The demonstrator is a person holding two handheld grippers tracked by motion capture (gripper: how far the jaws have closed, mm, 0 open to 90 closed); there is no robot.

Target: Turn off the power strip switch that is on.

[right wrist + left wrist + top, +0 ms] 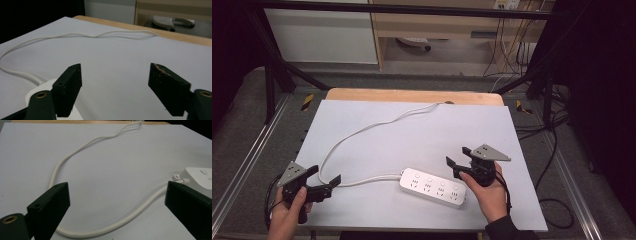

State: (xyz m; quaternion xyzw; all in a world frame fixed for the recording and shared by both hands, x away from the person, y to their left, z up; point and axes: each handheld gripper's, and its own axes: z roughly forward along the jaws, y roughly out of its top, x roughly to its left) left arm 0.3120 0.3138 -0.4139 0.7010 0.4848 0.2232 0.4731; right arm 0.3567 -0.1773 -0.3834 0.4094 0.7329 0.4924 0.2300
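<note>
The power strip [432,187] lies flat on the white sheet [412,130], near the front edge and a little right of the middle, with its sockets facing up. Its cord [362,131] leaves the left end, makes a loop to the left and then runs to the far edge of the table. I think the strip is placed like this so that both hands can reach it, one at each end.

The left gripper [326,181] is at the near left, just beside the loop of cord. Its jaws stand wide and hold nothing; in the left gripper view the cord [82,167] lies on the sheet between them. The left hand [287,212] holds it low and nearly level, pointing to the right.

The right gripper [458,161] is just beside the right end of the strip, above it. Its jaws are partly open, with nothing between them. The right hand [489,195] comes from the near side, and the gripper points to the far left over the strip [41,91].
</note>
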